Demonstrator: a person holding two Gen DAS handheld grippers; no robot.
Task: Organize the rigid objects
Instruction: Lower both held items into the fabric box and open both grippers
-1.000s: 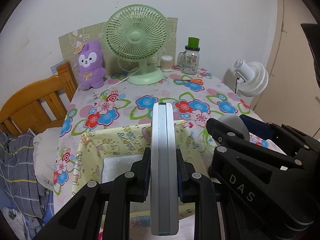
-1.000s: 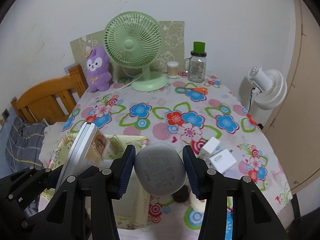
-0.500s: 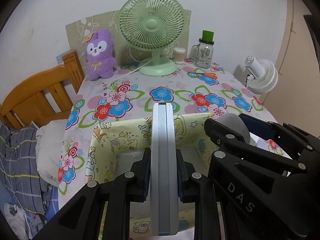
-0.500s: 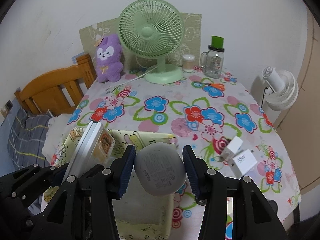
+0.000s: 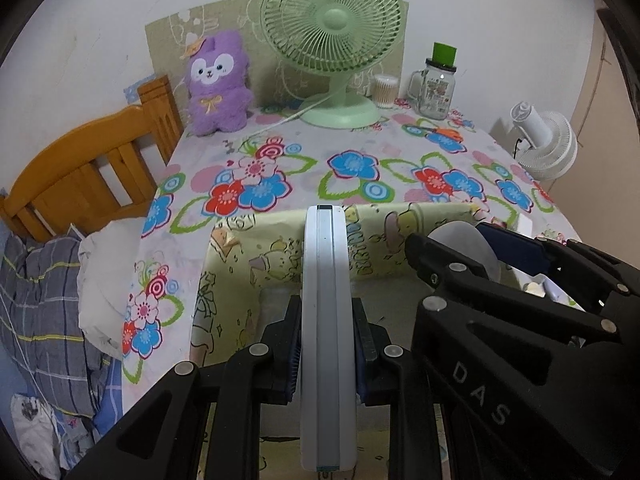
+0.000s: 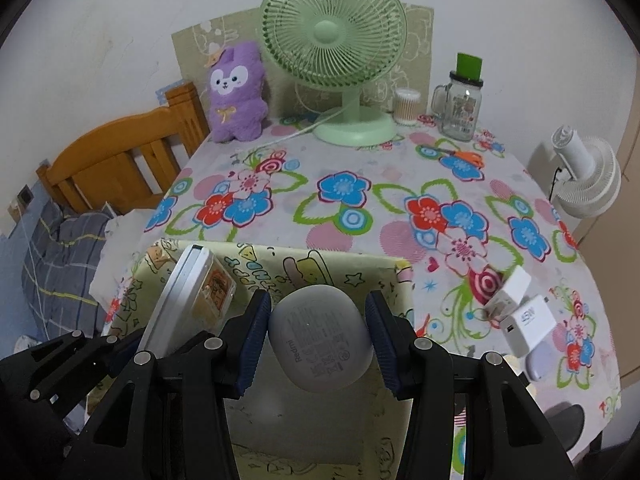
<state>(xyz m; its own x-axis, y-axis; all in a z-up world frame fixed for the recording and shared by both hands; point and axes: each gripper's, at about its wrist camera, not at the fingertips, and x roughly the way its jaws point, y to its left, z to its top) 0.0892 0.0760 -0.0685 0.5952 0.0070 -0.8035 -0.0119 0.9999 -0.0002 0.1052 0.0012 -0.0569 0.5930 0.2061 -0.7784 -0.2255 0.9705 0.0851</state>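
Observation:
My left gripper [image 5: 327, 354] is shut on a flat white case [image 5: 328, 320], held edge-on over the yellow cartoon-print storage box [image 5: 280, 248]. The case also shows in the right wrist view [image 6: 188, 300], with a picture on its face. My right gripper [image 6: 318, 342] is shut on a grey rounded earbuds case [image 6: 320, 344], held over the same box [image 6: 320, 264]. The right gripper shows in the left wrist view [image 5: 500, 300], just right of the white case.
On the floral tablecloth [image 6: 360, 192] stand a green fan [image 6: 336, 60], a purple plush [image 6: 236, 92], a jar with a green lid [image 6: 462, 100] and a cotton-swab tub [image 6: 406, 106]. White chargers [image 6: 528, 320] lie at the right. A wooden bed frame [image 6: 120, 160] is left.
Both grippers have moved forward and down, so the yellow box now lies directly under the white case and the earbuds case. Both grips are unchanged.

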